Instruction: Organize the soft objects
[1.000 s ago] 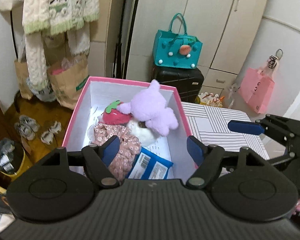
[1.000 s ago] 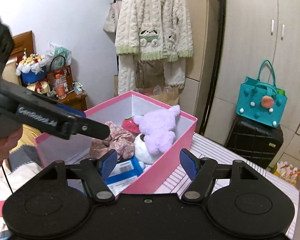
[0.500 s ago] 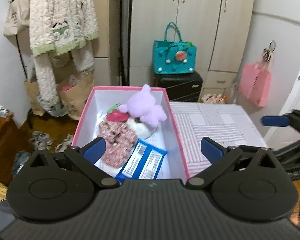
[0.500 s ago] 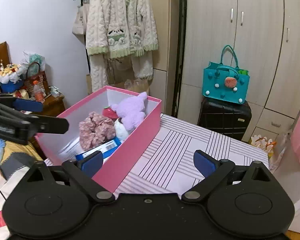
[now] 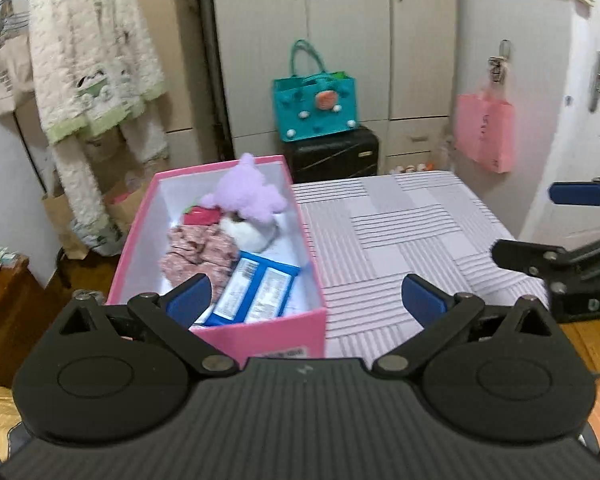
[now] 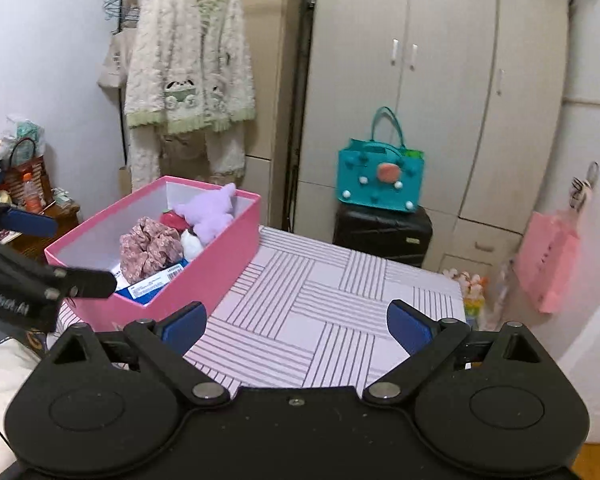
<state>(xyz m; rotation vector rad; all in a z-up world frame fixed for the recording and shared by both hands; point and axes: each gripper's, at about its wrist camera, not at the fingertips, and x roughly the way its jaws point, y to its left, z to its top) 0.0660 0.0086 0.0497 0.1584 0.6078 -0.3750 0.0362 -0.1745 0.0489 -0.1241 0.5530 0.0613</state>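
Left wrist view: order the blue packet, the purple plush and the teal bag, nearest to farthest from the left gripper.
From the left gripper:
1. Blue packet, at the pink box's near end.
2. Purple plush, at the box's far end.
3. Teal bag, on the black suitcase by the wardrobe.

A pink box [image 5: 260,332] stands open on the striped counter [image 5: 400,240]. Inside, a purple plush toy [image 5: 248,196] lies over a white one [image 5: 246,232], beside a red strawberry toy [image 5: 200,216], a floral scrunchie [image 5: 196,254] and a blue packet [image 5: 256,290].
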